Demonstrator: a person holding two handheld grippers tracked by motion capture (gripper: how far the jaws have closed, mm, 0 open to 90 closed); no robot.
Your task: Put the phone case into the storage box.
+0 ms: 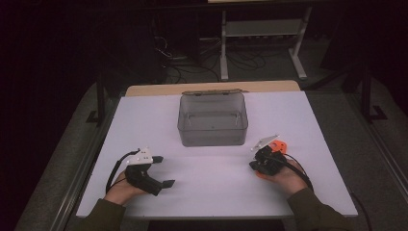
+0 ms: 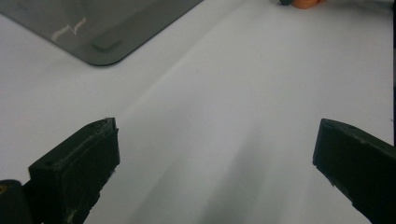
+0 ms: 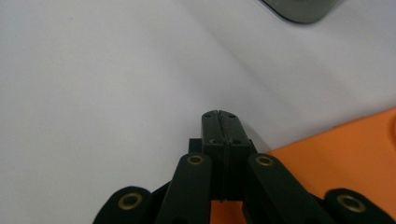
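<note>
Little of the work looks done. The box [image 1: 212,119], a clear grey tub with its lid hinged back at 12 o'clock, sits on the counter [image 1: 144,115] toward the far middle, and from above it looks empty. Nothing else lies loose on the white top that could go in it.

The left tool [image 1: 163,171] rests near the 7 o'clock corner, jaws spread wide with only bare counter between them in the left gripper view; a corner of the box [image 2: 100,32] shows there at 11 o'clock. The right tool [image 1: 254,158] sits near 5 o'clock, just off the box's near right corner, jaws pressed fully together and gripping nothing, as the right gripper view shows [image 3: 219,116]. An orange part of that tool [image 3: 345,149] fills the 4 o'clock side there.

I judge this as either a start or a finish: both tools are apart from the box, neither touching it, and the lid stands open. Closing it or loading it would be what remains
</note>
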